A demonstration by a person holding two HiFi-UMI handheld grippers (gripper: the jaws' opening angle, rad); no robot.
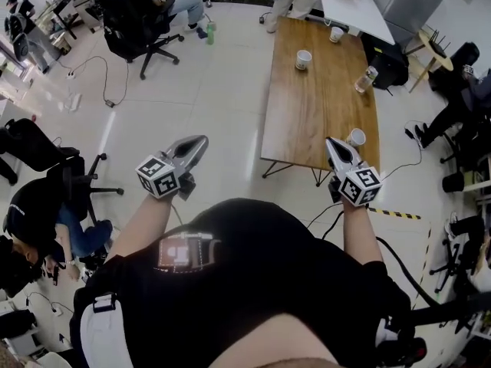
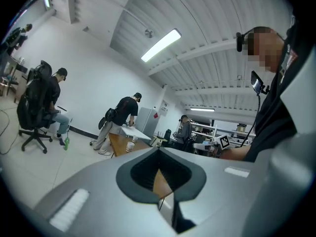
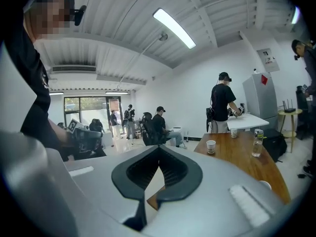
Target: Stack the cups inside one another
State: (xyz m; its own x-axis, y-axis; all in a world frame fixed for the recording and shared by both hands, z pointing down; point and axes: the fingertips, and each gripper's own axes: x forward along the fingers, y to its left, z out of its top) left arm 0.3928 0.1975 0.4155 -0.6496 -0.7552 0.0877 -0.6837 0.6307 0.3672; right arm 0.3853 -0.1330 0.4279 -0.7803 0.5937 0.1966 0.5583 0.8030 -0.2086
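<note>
The table (image 1: 322, 121) has a grained wood top with a slight sheen, the cups (image 1: 304, 60) on it look like white paper, the bottle (image 1: 366, 79) by its right edge is clear plastic, and the floor (image 1: 230, 90) is glossy pale tile.

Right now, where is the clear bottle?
In the head view, the clear bottle stands near the right edge of the wooden table, to the right of a paper cup.

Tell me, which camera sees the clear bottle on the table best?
The right gripper view: the bottle stands upright, seen side-on. The head view shows the bottle small, from above. The left gripper view doesn't show it.
</note>
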